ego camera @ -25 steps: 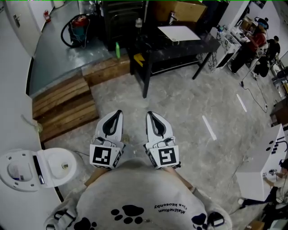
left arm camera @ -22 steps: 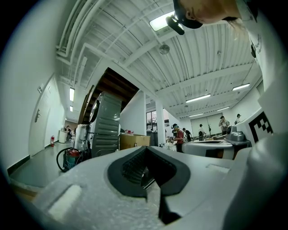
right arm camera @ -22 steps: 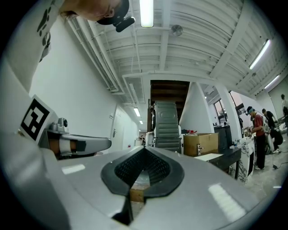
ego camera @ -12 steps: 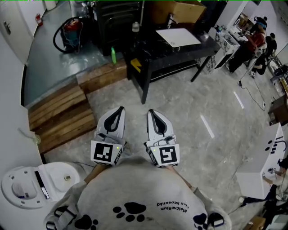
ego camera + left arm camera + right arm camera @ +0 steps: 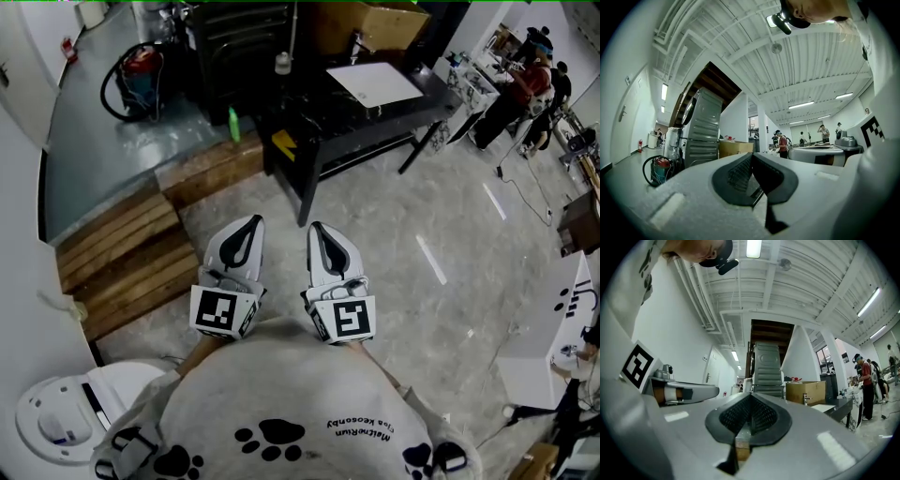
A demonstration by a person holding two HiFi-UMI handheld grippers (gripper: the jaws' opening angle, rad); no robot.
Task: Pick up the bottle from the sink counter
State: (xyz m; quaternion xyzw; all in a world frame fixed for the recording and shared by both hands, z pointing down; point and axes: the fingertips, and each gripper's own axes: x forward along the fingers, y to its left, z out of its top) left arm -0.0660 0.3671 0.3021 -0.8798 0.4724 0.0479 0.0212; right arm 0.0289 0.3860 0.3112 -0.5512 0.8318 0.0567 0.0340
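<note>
A small pale bottle stands at the left end of the black sink counter, left of the white basin and the faucet. My left gripper and right gripper are held side by side close to my chest, pointing toward the counter and well short of it. Both are shut with nothing in them. In the left gripper view the left gripper has its dark pads pressed together. The right gripper looks the same in the right gripper view, and the counter shows at the right.
Wooden steps lead up to a grey platform at the left, where a green bottle and a red vacuum stand. A white toilet is at bottom left. A cardboard box sits behind the counter. People stand far right, beside a white table.
The whole scene has slid left and down in the head view, so the counter sits a little closer. Both grippers stay shut and side by side.
</note>
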